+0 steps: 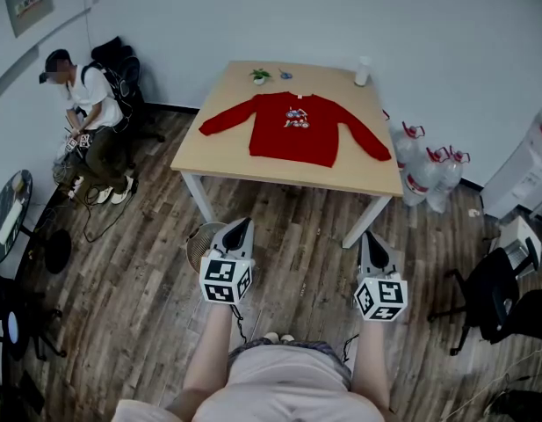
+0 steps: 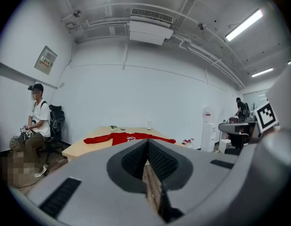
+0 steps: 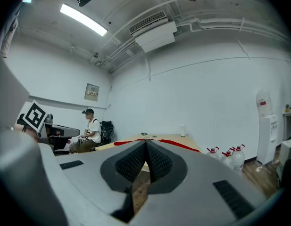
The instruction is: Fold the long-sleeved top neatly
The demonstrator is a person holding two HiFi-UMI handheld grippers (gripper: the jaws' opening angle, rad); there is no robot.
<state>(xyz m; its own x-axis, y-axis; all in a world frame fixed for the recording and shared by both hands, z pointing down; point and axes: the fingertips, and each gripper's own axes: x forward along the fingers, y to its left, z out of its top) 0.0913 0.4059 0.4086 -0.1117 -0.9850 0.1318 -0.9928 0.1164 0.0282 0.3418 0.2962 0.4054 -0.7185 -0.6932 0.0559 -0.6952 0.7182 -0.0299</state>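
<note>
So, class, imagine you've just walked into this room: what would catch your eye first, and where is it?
The red long-sleeved top stands out, spread flat with its sleeves out on the wooden table at the far side of the room. Nearer, the left gripper and right gripper hang shut and empty, short of the table. A person sits at the far left.

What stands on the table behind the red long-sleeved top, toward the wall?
A small potted plant, a small bluish thing too small to identify, and a white upright container. The red top lies spread flat; whatever is under it is covered.
</note>
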